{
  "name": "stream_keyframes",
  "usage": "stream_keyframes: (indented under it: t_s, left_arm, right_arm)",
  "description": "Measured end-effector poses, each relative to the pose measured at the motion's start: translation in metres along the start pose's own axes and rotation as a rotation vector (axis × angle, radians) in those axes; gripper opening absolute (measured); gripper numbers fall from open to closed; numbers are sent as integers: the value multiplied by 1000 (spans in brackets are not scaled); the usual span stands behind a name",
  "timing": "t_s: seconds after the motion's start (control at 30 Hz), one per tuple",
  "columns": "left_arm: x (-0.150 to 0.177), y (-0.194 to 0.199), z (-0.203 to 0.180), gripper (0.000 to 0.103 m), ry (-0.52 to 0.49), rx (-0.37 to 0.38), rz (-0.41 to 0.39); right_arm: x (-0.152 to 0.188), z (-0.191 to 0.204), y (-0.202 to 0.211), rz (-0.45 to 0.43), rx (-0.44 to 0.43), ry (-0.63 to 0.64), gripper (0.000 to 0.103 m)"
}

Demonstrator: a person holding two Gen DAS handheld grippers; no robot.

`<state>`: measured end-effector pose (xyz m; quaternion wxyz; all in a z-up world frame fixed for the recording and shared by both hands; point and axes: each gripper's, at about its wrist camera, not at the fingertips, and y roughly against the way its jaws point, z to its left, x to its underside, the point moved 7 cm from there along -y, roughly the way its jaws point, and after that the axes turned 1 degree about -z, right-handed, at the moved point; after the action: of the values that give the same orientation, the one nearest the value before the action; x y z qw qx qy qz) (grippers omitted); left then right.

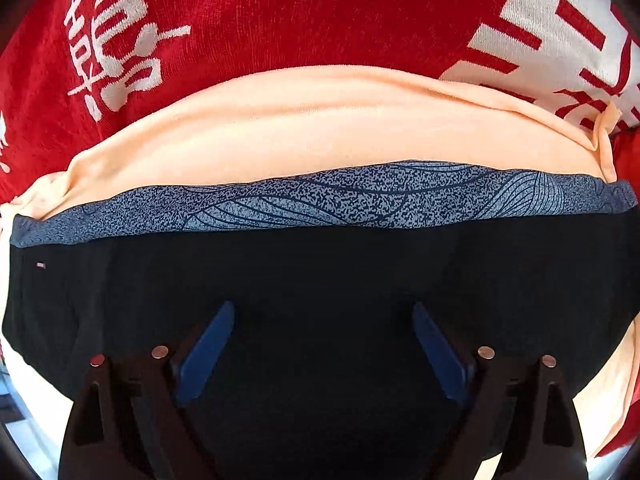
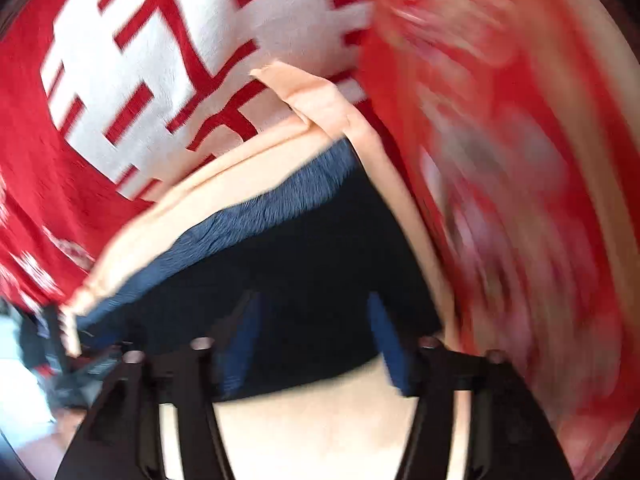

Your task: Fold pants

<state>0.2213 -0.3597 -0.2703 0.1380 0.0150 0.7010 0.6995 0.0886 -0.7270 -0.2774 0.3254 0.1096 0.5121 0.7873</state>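
Observation:
The black pants lie folded, with a blue-grey speckled waistband along their far edge, on top of a peach cloth. My left gripper is open just above the black fabric, blue pads spread wide, holding nothing. In the blurred right wrist view the black pants and the blue waistband show over the peach cloth. My right gripper is open over the near right part of the pants.
A red blanket with white characters covers the surface beyond the clothes; it also shows in the right wrist view. A blurred red patterned mass fills the right side. A folded peach corner sticks up.

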Motion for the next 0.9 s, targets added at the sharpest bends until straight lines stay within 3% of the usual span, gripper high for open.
stream_keyframes:
  t_s: [0.13, 0.23, 0.33, 0.37, 0.4, 0.43, 0.5, 0.57, 0.6, 0.67, 0.77, 0.87, 0.9]
  left_arm:
    - [-1, -4, -11, 96, 8, -20, -3]
    - [0, -4, -10, 97, 6, -18, -9]
    - [6, -6, -6, 101, 1, -28, -6]
    - [11, -6, -8, 101, 4, -25, 0]
    - [10, -6, -13, 101, 9, -26, 8]
    - [11, -6, -15, 101, 12, -30, 16]
    - [8, 0, -17, 101, -1, -41, 13]
    - [10, -2, -18, 101, -21, -50, -6]
    - [11, -2, -18, 101, -12, -44, -10]
    - [11, -1, -15, 101, 22, -26, 18]
    - [5, 16, -6, 101, 14, -43, -15]
    - [-11, 33, -1, 101, 4, -10, -71]
    - [-16, 33, -1, 101, 3, -10, -78]
  right_arm:
    - [26, -22, -5, -33, -41, -133, 64]
    - [19, -15, -18, -88, -71, -191, 64]
    - [0, -12, -22, -135, -41, -200, 63]
    - [-3, -12, -19, -127, -8, -203, 34]
    - [-10, -10, -13, -132, 1, -196, 16]
    - [-16, -6, -4, -142, -16, -182, 13]
    - [-22, 7, 20, -179, 17, -72, 13]
    - [-21, 8, 15, -145, 72, 7, 13]
    - [-18, -4, 0, -79, 120, 18, 16]
    - [-14, -17, -11, -11, 146, -8, 31]
    - [-10, -6, 29, -103, 214, 45, 34]
    - [-5, 22, 62, -191, 175, 102, 34]
    - [-7, 44, 57, -161, 130, 163, 34]
